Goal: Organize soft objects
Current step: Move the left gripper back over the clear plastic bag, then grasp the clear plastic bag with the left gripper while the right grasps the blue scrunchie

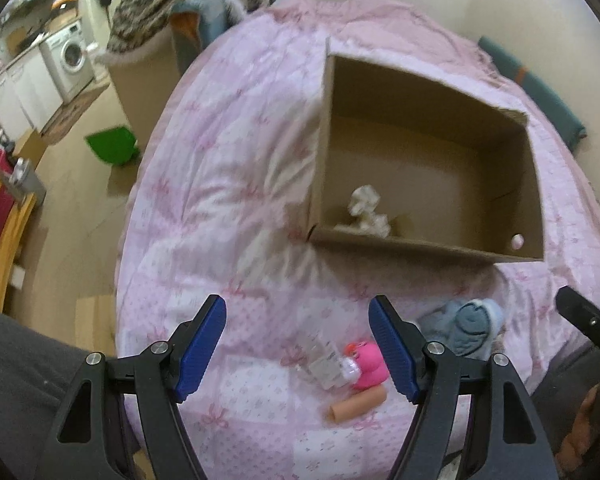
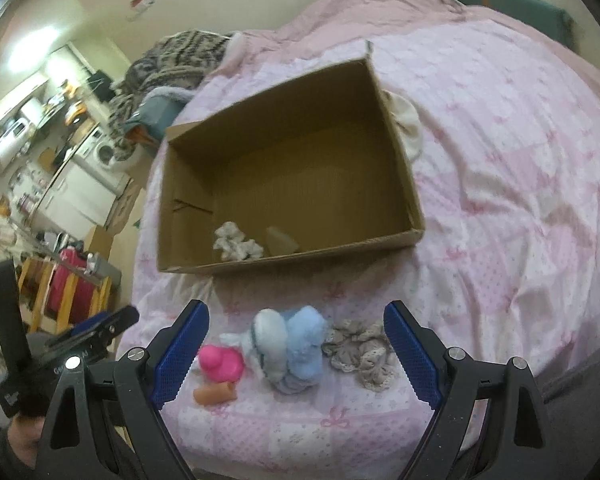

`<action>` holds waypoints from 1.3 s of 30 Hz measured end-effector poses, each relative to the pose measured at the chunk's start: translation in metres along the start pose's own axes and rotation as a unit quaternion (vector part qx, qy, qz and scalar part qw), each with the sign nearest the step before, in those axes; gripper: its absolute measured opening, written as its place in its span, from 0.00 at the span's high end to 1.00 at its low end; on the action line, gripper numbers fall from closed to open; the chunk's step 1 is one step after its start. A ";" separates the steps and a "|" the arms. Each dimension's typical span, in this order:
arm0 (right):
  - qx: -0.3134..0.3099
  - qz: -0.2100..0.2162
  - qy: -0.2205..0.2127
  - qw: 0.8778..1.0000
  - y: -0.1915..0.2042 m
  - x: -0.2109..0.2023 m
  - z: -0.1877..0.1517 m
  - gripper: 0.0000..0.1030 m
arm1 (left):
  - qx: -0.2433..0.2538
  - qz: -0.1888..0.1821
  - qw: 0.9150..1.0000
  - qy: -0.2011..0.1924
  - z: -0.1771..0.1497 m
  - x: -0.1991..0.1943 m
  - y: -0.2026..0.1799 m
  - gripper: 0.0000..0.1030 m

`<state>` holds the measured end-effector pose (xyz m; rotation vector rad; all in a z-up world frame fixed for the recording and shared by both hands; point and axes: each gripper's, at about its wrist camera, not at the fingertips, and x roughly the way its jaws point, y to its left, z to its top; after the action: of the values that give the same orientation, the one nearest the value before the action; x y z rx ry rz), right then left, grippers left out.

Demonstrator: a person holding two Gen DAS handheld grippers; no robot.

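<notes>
Left tongs (image 1: pixel 298 350) stood apart, empty, over a bright pink rubber duck (image 1: pixel 368 366), a clear plastic wrapper (image 1: pixel 326 366) and a short peach tube (image 1: pixel 356 405). Right tongs (image 2: pixel 296 354) stood apart, empty, above pale blue fluffy socks (image 2: pixel 290 346) and a grey lace scrunchie (image 2: pixel 360 350). All lay on the pink patchwork quilt (image 2: pixel 520 200) of the bed. Beyond, an open brown cardboard box (image 2: pixel 396 120) held a white crumpled scrunchie (image 2: pixel 236 242); a pale item beside it was indistinct. A white washing machine (image 1: pixel 72 58) stood in the blurred room.
</notes>
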<state>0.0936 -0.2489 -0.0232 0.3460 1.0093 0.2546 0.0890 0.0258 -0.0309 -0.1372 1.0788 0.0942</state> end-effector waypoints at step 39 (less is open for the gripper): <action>0.062 0.003 0.055 0.997 -0.024 0.026 0.001 0.08 | 0.018 0.002 0.996 0.084 -0.014 0.040 -0.009 0.88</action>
<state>0.1090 -0.2615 -0.0528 0.4520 1.1360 0.2180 0.0966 0.0147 -0.0722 -0.1127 1.2477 0.0676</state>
